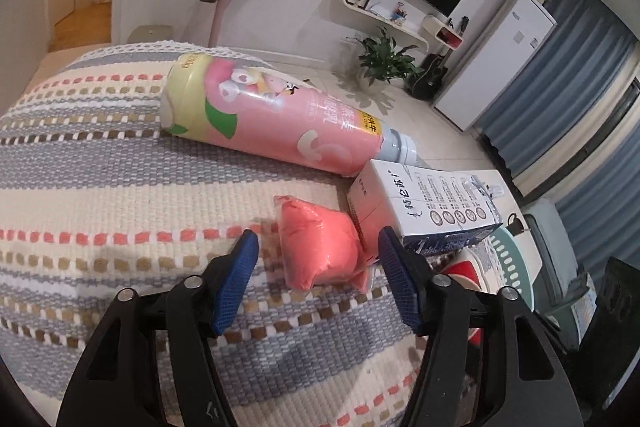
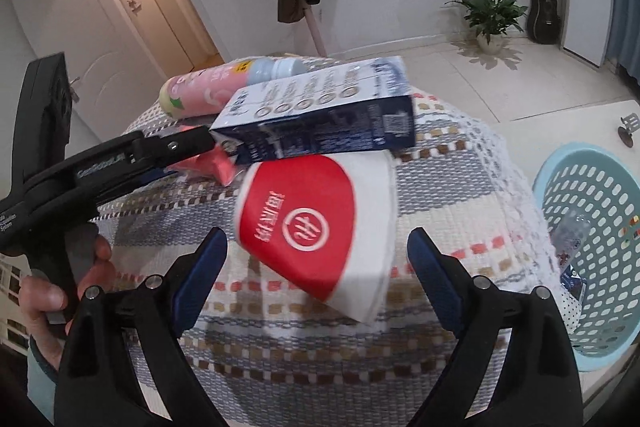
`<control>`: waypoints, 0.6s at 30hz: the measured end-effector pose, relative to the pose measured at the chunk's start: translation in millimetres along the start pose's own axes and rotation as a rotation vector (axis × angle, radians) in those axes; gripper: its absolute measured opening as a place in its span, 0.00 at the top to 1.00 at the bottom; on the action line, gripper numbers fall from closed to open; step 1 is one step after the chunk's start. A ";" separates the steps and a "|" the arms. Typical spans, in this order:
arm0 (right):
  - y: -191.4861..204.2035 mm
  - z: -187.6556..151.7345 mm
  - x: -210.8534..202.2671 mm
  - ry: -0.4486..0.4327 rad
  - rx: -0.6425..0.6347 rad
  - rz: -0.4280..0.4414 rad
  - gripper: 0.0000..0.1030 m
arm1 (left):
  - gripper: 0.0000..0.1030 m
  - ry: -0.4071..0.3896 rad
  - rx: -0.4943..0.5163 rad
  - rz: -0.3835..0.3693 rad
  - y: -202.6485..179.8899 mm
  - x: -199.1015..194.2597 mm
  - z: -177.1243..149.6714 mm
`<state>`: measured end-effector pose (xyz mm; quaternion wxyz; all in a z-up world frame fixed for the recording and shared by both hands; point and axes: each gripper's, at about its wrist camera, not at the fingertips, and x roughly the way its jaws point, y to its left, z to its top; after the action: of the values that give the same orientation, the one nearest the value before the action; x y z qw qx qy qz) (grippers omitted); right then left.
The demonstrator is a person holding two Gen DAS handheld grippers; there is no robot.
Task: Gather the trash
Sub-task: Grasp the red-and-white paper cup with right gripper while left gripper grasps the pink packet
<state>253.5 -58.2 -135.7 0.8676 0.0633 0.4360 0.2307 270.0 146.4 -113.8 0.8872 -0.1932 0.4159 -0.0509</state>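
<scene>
1. In the left wrist view we see the left tongs (image 1: 316,255) standing open around a soft pink plastic-wrapped packet (image 1: 324,247); its pads sit apart from the wrap on both sides, gripping nothing.
2. In the right wrist view that packet is mostly hidden behind the left tongs' black arm and the carton.
3. A pink and yellow plastic bottle with a white cap (image 1: 272,115) lies on its side on the striped woven cloth covering the table (image 1: 100,187), cap end near a white and dark blue drink carton (image 1: 424,207), also lying down.
4. The carton's right end reaches the cloth's edge in the left wrist view; the print on it is too small to read.
5. The right tongs (image 2: 318,261) are open wide around a red and white paper cup (image 2: 316,227) lying tipped, blurred; we cannot tell whether the pads touch it.
6. Right of the table stands a light blue perforated plastic basket (image 2: 600,247), cut off by the frame, holding some wrappers we cannot make out.
</scene>
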 end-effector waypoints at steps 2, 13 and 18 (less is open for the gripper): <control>2.0 0.9 2.2 0.008 0.005 0.018 0.15 | 0.58 -0.004 0.015 0.021 -4.4 2.0 0.1; -4.1 7.5 6.1 0.024 0.057 0.027 0.25 | 0.67 -0.051 -0.005 -0.004 -3.6 -25.9 -11.9; 6.3 1.0 -8.3 0.010 -0.006 0.015 0.27 | 0.67 -0.089 0.007 -0.028 -14.5 -51.5 -22.2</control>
<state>247.8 -56.3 -127.0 0.8639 0.0627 0.4390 0.2387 220.8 139.3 -84.1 0.9048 -0.1978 0.3730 -0.0561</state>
